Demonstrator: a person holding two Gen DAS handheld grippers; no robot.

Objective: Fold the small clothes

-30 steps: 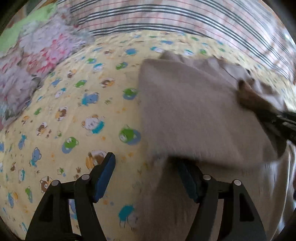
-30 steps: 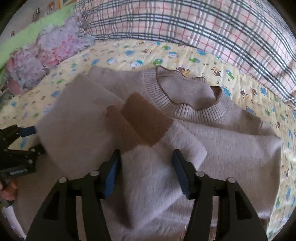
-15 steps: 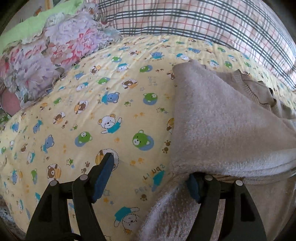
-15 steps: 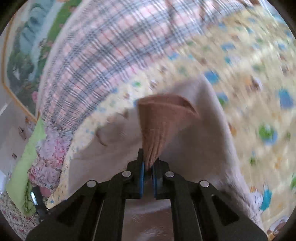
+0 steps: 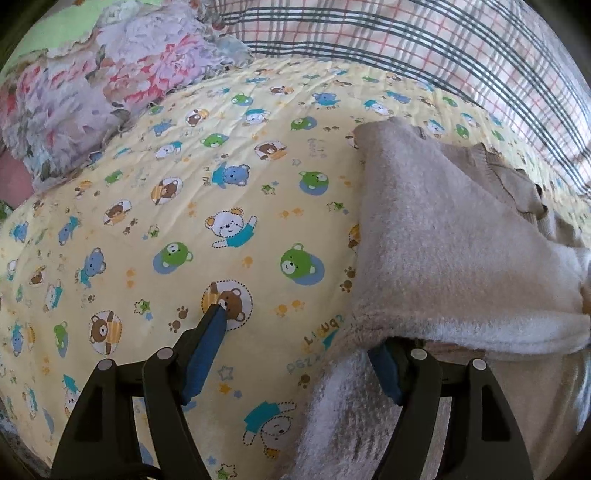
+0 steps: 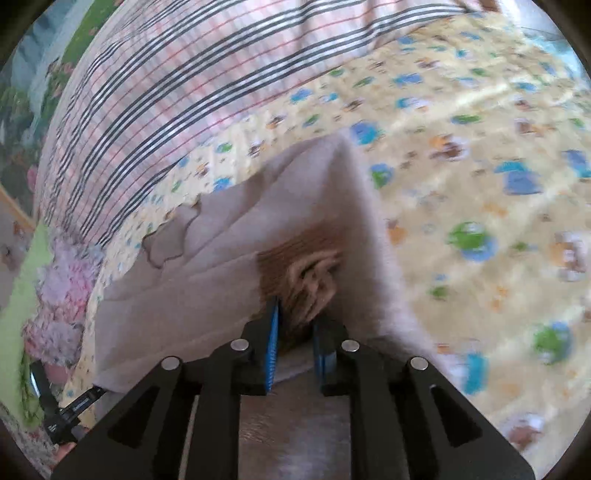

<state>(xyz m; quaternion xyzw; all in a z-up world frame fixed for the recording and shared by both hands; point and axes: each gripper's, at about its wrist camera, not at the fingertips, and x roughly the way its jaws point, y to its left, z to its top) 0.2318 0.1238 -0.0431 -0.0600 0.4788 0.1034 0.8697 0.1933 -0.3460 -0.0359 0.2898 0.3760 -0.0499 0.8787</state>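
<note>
A yellow sheet (image 5: 229, 206) printed with cartoon bears spreads across the bed, and behind it sits a big plaid pillow (image 5: 424, 48) in pink, white and dark stripes. Off to the far side there's a ruffled floral bundle (image 5: 92, 96) with a strip of green fabric (image 5: 62, 26) above it. Nothing lies on the sheet in front of the left tool's free finger.

Now the left gripper (image 5: 299, 354): its jaws stand wide apart, one blue pad (image 5: 205, 354) hanging over bare sheet, the other tucked under the edge of the beige sweater (image 5: 443, 243). The folded flap drapes right over that finger, and nothing sits between the two pads but sheet.

Over on the right, the right gripper (image 6: 295, 350) has its blue pads a narrow gap apart, with the brown ribbed cuff (image 6: 306, 273) bunched up between them. The pads look to be touching the cuff, but whether they're pinching it or letting go, I cannot tell; the view is blurred.

The sweater (image 6: 207, 266) is fuzzy, pale beige, lying on the sheet with its side folded inward, neckline towards the pillow. The cuff is darker, crumpled into ridges.
</note>
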